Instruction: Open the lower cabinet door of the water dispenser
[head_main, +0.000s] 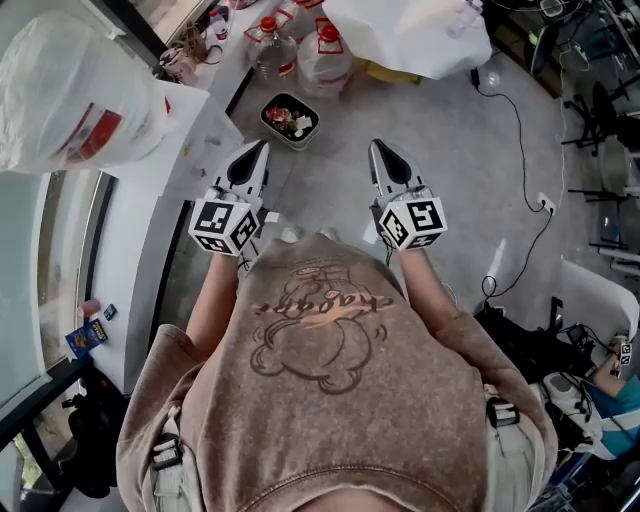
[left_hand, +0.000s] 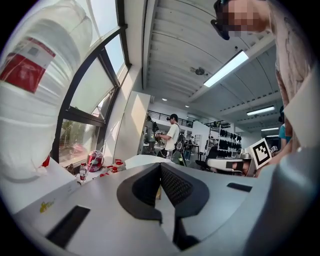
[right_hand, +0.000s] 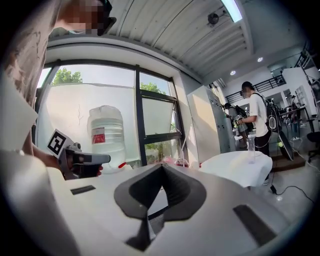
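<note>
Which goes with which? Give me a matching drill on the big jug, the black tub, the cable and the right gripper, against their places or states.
Things:
1 big jug
2 black tub
3 cable
4 right gripper

Places or states:
A jaws shut, nothing between them
B on the floor straight ahead
C far left, red label
D trailing over the floor at right

Pairs: 1-C; 2-B; 3-D; 4-A
</note>
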